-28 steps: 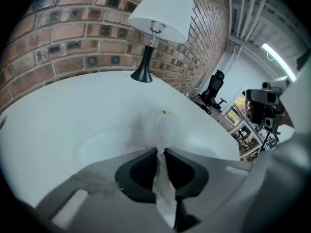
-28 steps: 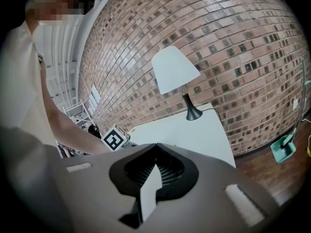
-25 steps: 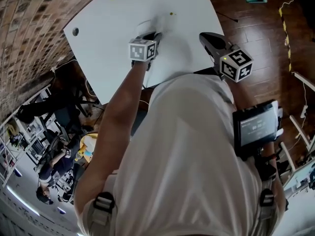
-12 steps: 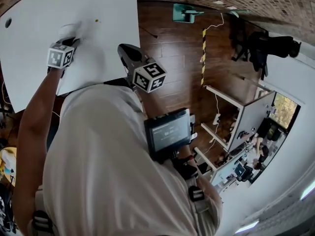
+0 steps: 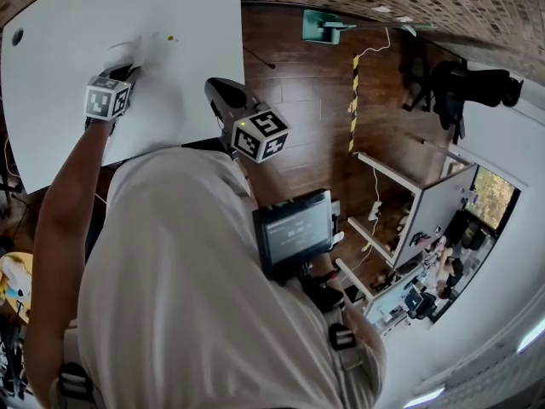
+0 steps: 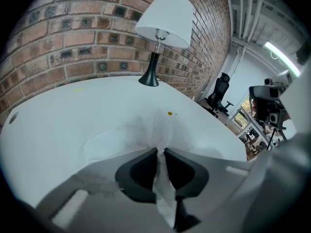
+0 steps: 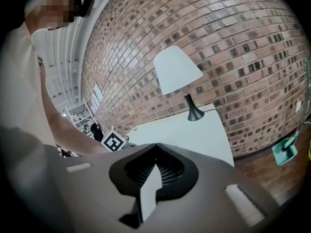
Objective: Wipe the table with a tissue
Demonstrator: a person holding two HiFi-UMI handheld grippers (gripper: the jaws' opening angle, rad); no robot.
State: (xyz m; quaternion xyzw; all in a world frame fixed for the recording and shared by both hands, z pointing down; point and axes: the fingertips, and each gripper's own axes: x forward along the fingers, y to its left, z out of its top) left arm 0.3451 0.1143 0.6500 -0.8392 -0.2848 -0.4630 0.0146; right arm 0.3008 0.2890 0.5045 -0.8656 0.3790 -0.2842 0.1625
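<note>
A white tissue (image 5: 126,54) lies crumpled on the white table (image 5: 51,83), and my left gripper (image 5: 129,68) presses down on it. In the left gripper view the jaws (image 6: 159,152) are shut on a fold of the tissue (image 6: 131,137), which spreads out ahead on the table (image 6: 53,115). A small yellow spot (image 6: 169,113) sits just beyond the tissue, also seen as a yellow spot (image 5: 170,37) in the head view. My right gripper (image 5: 215,83) hovers over the table's near right corner, shut with nothing in it; its jaws (image 7: 155,148) meet at the tips.
A black lamp with a white shade (image 6: 164,21) stands at the table's far side against the brick wall (image 7: 233,42). A round cable hole (image 5: 17,36) is near the table's left end. Wooden floor (image 5: 298,92) lies to the right, with a green object (image 5: 324,24) on it.
The head view has swung to the right, so the table now sits at the upper left. Both grippers keep their places on the table; the left stays shut on the tissue.
</note>
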